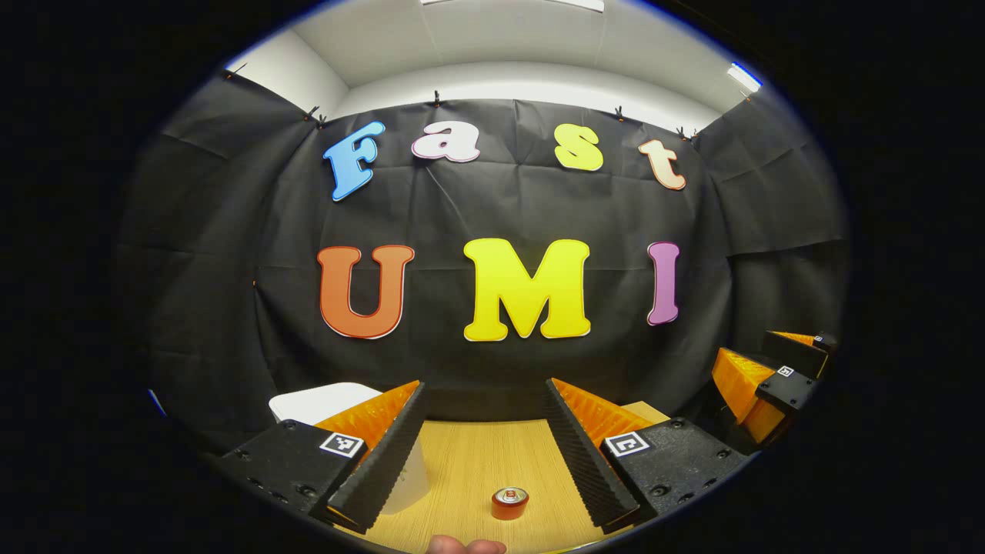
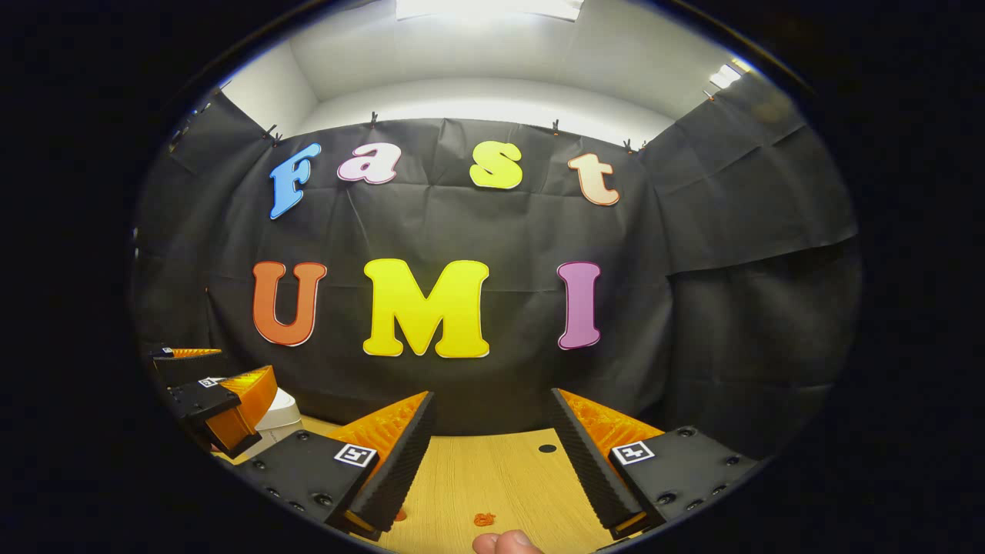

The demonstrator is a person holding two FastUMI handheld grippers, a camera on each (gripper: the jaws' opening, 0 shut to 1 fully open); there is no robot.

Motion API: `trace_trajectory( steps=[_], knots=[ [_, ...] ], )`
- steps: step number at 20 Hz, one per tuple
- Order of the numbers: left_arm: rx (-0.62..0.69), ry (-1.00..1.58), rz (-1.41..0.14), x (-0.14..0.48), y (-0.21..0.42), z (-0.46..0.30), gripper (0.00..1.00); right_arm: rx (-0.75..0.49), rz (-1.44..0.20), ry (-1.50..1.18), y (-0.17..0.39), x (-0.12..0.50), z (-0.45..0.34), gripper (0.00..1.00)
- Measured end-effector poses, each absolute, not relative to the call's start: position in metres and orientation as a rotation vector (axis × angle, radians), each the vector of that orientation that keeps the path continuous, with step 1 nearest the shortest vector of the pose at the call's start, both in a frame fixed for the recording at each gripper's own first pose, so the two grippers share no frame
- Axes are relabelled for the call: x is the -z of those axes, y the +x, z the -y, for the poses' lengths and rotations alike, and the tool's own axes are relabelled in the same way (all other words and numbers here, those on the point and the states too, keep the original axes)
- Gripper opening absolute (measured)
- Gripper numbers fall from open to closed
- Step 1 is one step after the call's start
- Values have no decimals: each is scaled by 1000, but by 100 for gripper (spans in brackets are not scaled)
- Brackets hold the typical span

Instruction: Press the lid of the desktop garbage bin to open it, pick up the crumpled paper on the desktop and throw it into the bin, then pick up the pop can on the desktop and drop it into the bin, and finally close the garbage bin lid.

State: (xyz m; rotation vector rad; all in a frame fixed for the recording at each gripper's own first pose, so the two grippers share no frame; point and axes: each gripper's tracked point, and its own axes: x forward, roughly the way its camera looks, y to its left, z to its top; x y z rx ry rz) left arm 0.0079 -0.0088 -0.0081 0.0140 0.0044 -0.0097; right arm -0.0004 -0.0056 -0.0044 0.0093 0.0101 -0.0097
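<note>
Both grippers are held level above the wooden desktop point(image 1: 477, 462), pointing at the booth's wall. In the left gripper view, the left gripper point(image 1: 483, 454) has its fingers wide apart with nothing between them; the pop can point(image 1: 509, 502) stands on the desktop below, and the white garbage bin point(image 1: 323, 402) is behind the left finger. The right gripper point(image 2: 489, 462) is spread too, empty. A fingertip point(image 2: 508, 542) shows at the bottom edge.
</note>
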Motion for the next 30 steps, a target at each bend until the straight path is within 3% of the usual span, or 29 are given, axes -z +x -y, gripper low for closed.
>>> trace_trajectory(
  steps=[16,25,30],
  knots=[
    [-65,17,-22,15,13,-1,98,-20,-37,19,12,16,12,95],
    [-190,38,-43,19,27,-34,97,-76,-43,33,30,21,4,95],
    [-331,46,-66,24,35,-63,97,-129,-59,65,49,31,14,95]
  ],
)
